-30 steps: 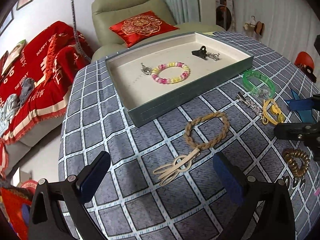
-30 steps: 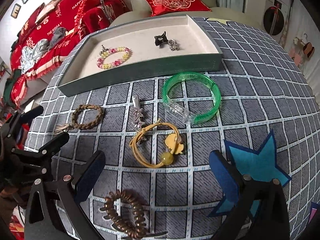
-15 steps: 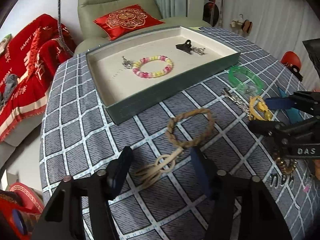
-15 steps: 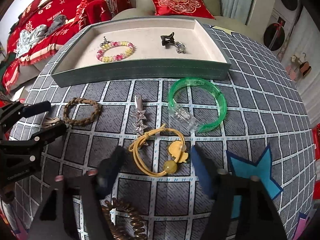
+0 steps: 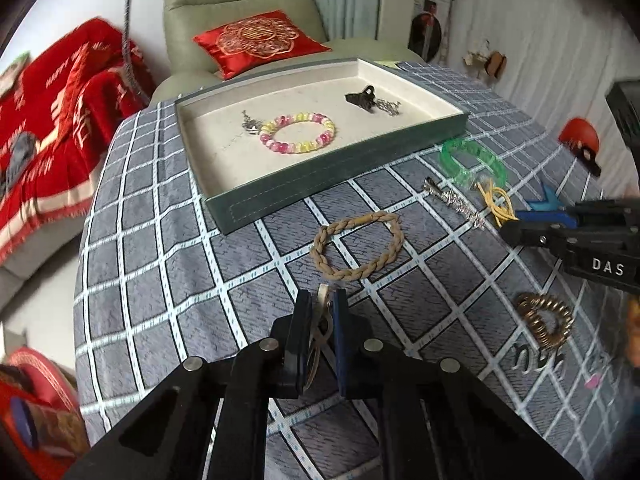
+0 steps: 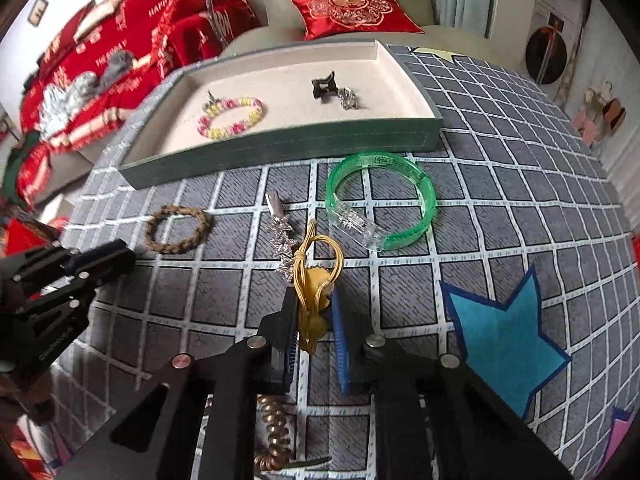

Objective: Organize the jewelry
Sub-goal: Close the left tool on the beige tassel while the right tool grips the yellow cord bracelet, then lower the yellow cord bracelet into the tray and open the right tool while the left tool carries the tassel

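Observation:
My left gripper (image 5: 320, 300) is shut on the tassel end of the tan braided bracelet (image 5: 356, 246), whose loop lies on the cloth ahead; it also shows in the right wrist view (image 6: 178, 229). My right gripper (image 6: 314, 300) is shut on the yellow hair tie (image 6: 316, 272). The green tray (image 5: 320, 176) holds a pink-and-yellow bead bracelet (image 5: 298, 133), a black claw clip (image 5: 360, 97) and a silver piece (image 5: 388, 107). The tray's front wall also shows in the right wrist view (image 6: 280, 148).
A green plastic bangle (image 6: 380, 200), a silver star clip (image 6: 282, 232) and a brown spiral hair tie (image 5: 544, 318) lie on the grey checked tablecloth. A blue star sticker (image 6: 500, 332) is at the right. An armchair and a red sofa stand beyond the table.
Both grippers have closed: the left onto the braided bracelet's tassel, the right onto the yellow hair tie. Both moved forward to these items.

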Demonstrator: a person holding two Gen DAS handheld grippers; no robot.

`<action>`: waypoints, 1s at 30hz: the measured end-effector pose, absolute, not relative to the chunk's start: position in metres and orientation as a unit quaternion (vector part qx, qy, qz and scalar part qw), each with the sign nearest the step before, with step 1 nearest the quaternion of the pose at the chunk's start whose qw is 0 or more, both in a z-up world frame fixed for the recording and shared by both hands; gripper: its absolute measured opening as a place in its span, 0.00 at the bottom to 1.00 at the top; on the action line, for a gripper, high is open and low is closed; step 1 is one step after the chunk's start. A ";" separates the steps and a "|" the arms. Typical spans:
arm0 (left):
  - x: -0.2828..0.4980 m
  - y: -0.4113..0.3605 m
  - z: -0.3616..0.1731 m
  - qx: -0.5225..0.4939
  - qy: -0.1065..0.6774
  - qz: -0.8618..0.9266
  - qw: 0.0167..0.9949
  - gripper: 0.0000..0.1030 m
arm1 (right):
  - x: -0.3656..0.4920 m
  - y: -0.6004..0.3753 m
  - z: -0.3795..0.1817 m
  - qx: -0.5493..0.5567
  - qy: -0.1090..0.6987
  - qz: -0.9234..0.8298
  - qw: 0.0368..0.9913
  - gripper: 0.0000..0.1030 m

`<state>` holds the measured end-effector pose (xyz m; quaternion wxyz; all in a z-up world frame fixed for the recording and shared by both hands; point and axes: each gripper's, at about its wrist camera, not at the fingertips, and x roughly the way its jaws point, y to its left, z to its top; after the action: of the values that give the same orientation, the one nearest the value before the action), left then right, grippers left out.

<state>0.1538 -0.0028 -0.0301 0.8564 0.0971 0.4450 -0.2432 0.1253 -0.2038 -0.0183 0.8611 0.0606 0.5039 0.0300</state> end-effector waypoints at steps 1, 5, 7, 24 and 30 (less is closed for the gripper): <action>0.152 -0.002 -0.029 0.092 0.444 -0.243 0.858 0.26 | 0.124 -0.205 -0.016 0.065 0.501 0.033 0.862 0.17; 0.145 0.001 -0.025 0.077 0.439 -0.242 0.862 0.26 | 0.115 -0.211 -0.005 0.081 0.490 0.042 0.867 0.17; 0.144 0.004 -0.022 0.062 0.440 -0.242 0.862 0.26 | 0.113 -0.214 0.000 0.089 0.485 0.046 0.869 0.17; 0.172 0.007 0.037 -0.002 0.407 -0.222 0.886 0.26 | 0.143 -0.238 0.053 0.111 0.444 0.066 0.887 0.17; 0.206 -0.001 0.052 -0.017 0.404 -0.208 0.890 0.26 | 0.180 -0.243 0.064 0.105 0.443 0.074 0.887 0.17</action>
<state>0.2063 -0.0007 0.0516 0.8904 -0.0169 0.4043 -0.2082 0.1803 -0.2431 0.0642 0.8872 0.1054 0.4429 0.0744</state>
